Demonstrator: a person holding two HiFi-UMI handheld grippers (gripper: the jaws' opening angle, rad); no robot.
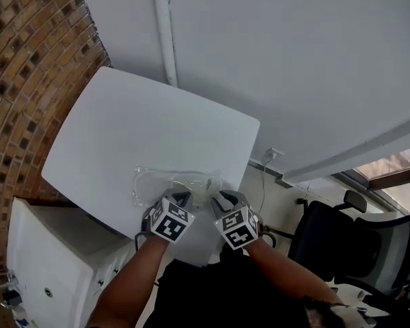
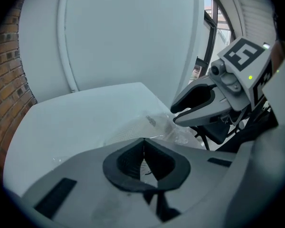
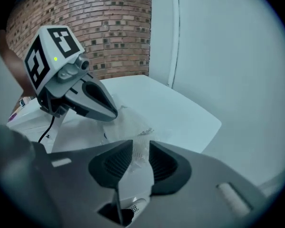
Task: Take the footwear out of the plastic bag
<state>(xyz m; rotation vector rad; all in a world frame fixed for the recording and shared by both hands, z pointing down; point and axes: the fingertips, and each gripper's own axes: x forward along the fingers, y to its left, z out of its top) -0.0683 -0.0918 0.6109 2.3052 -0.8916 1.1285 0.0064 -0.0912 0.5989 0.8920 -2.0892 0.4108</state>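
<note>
— Where's the bag?
— The clear plastic bag (image 1: 174,182) lies at the near edge of the white counter (image 1: 123,128), lower middle of the head view. Both of my claws are at its near end.
— Left claw?
— My left claw (image 2: 143,142) is pinched fully together at the bag's edge. I can't tell whether any film is caught in it.
— And the right?
— My right claw (image 3: 140,144) stands narrow, with its pads on a bunched strip of the bag's film.
— The footwear?
— Hard to make out. A white shape (image 3: 135,186) low between the right jaws may be it.
</note>
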